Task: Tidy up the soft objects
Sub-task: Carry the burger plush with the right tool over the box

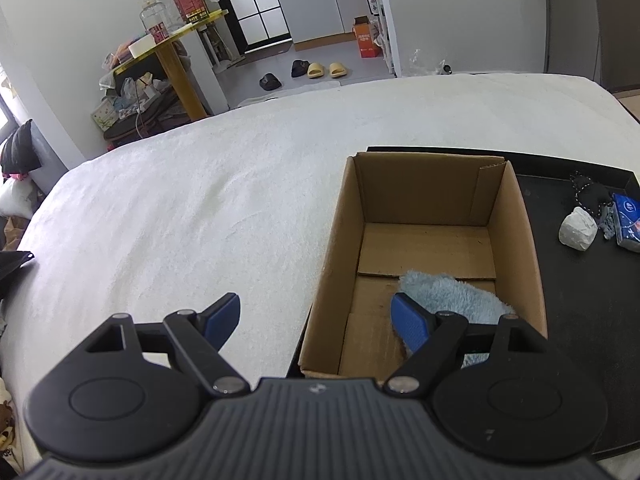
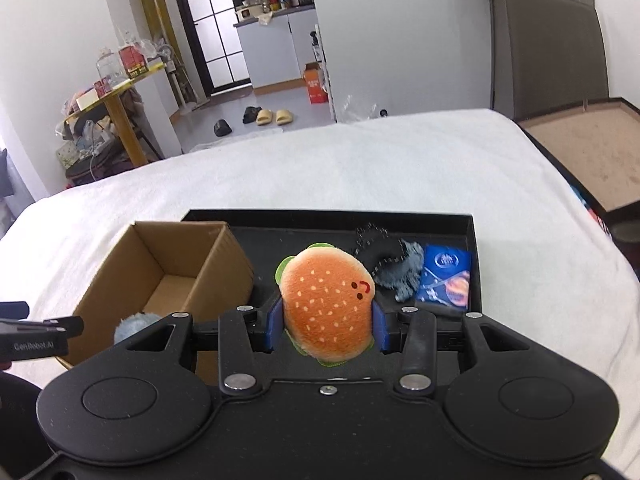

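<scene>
My right gripper (image 2: 327, 328) is shut on a plush hamburger (image 2: 326, 300) and holds it above the black tray (image 2: 320, 220), right of the cardboard box (image 2: 168, 276). My left gripper (image 1: 316, 322) is open and empty over the near left wall of the box (image 1: 424, 256). A fluffy light-blue soft item (image 1: 452, 294) lies in the box's near end; it also shows in the right wrist view (image 2: 134, 326). On the tray lie a black and grey soft item (image 2: 390, 266), a blue tissue pack (image 2: 444, 278) and a white wad (image 1: 578, 228).
The tray and box sit on a white bed cover (image 1: 180, 208). A brown-lined open case (image 2: 592, 152) stands right of the bed. The left gripper's body (image 2: 32, 336) shows at the left edge. Beyond the bed are a cluttered yellow table (image 1: 176, 36) and slippers (image 1: 324, 69).
</scene>
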`<state>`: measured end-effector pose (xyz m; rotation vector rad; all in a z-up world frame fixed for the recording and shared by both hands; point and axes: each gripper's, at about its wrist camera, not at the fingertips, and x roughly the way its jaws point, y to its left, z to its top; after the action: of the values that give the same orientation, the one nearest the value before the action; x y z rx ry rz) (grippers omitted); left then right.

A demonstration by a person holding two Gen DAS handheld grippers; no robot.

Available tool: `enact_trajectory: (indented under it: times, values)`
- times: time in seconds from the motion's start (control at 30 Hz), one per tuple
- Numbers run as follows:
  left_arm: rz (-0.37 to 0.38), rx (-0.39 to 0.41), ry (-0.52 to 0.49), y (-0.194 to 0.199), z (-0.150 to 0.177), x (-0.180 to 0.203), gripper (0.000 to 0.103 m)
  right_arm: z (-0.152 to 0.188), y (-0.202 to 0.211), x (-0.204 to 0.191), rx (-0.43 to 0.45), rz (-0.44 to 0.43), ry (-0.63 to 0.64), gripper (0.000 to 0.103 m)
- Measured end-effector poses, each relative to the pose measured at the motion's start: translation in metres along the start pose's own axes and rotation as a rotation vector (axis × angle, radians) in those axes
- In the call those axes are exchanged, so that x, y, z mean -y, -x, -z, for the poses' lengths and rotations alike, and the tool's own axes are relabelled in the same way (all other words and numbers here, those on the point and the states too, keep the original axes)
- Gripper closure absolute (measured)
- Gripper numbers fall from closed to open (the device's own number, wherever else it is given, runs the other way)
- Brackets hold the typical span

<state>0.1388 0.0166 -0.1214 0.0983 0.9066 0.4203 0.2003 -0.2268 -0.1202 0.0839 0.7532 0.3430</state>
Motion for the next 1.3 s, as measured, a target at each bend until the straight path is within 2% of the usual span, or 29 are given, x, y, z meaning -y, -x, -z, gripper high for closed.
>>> enact_trajectory:
  times: [0.33, 0.7, 1.07, 1.3]
  values:
    - [0.051, -0.002, 0.048, -0.004, 0.002, -0.014, 0.022, -0.006, 0.007, -0.027, 0.067, -0.046, 0.061, 0.061]
    - [0.077, -0.007, 0.083, -0.011, 0.003, -0.023, 0.022, -0.010, 0.005, -0.053, 0.072, -0.085, 0.103, 0.061]
    - [0.134, -0.013, 0.125, -0.020, 0.008, -0.035, 0.025, -0.012, 0.002, -0.087, 0.028, -0.167, 0.212, 0.060]
    - [0.205, -0.038, 0.206, -0.033, 0.012, -0.053, 0.031, -0.012, -0.007, -0.121, -0.018, -0.223, 0.255, 0.060]
